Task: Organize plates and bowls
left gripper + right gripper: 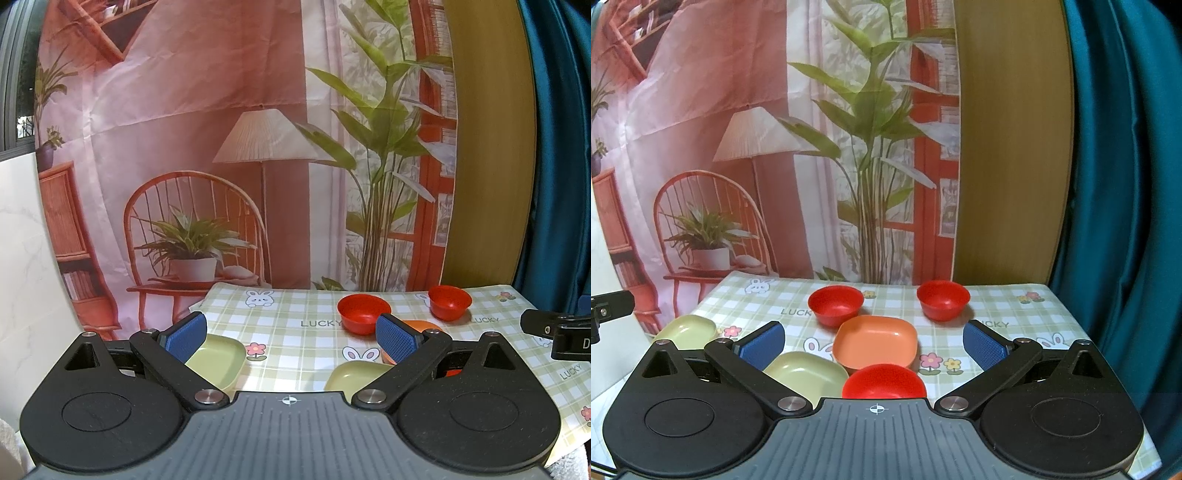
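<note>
Dishes sat scattered on the checked tablecloth (1015,306) while you held both tools above the near edge. Your left gripper (291,338) was spread wide and held nothing; your right gripper (873,341) was equally released. Two red bowls (836,301) (943,298) stood apart at the back, a third red bowl (884,382) lay nearest, touching the orange square plate (875,342). One green square plate (807,373) sat just beside the orange one; another green plate (687,331) lay well apart at the left edge.
</note>
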A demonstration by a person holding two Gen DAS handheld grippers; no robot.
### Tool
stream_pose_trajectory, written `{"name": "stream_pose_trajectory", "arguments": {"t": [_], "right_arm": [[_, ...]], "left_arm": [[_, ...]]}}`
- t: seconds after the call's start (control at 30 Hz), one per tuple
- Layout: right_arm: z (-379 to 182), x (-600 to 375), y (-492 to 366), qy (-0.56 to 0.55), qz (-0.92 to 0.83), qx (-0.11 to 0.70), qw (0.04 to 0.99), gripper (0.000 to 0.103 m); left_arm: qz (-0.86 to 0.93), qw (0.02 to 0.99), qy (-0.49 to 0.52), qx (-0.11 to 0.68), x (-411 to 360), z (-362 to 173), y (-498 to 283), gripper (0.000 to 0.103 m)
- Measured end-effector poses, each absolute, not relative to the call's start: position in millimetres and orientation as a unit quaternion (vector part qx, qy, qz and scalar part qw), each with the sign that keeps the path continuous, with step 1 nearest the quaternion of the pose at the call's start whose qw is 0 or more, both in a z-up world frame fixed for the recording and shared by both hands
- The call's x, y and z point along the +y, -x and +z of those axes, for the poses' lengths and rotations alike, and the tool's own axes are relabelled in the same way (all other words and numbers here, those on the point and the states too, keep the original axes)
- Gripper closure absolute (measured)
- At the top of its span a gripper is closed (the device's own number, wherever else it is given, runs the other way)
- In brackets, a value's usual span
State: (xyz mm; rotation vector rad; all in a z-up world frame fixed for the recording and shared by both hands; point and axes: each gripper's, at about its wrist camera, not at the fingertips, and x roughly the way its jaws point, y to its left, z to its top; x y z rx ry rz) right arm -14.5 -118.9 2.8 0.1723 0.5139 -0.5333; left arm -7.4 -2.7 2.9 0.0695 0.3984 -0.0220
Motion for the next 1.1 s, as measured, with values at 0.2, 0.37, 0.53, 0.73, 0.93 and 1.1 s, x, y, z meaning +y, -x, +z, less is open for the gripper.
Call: {"name": "stream_pose_trajectory", "arguments": {"t": [0.2,0.37,0.53,0.73,0.93,1.1], "right_arm": [[3.8,-118.8,14.7,-0.083,-0.260,0.250,0.929,0.000],[3.1,-118.3,15.3,-0.084,-0.260,0.250,0.929,0.000],[3.1,-118.4,15.7,-0.084,-0.261,0.249,0.929,0.000],[3.2,-118.4,16.0,-0.083,-0.260,0.249,0.929,0.000],[3.5,-118.7,16.0,-0.083,-0.261,0.248,0.929,0.000],[2.7,-118.8,16.2,-0.084,-0.260,0.249,0.929,0.000]], "left_arm": [[-0.011,0.980,-0.035,0.198,-2.5,3.0,8.5,0.004],[-0.011,0.980,-0.035,0.197,-2.7,2.9,7.9,0.004],[-0.011,0.980,-0.036,0.197,-3.1,3.0,8.0,0.004],[-0.011,0.980,-0.035,0.197,-3.1,2.9,8.2,0.004],[-0.011,0.980,-0.034,0.198,-3.6,2.4,8.4,0.004],[-0.011,0.980,-0.032,0.198,-4.0,1.3,8.3,0.004]]}}
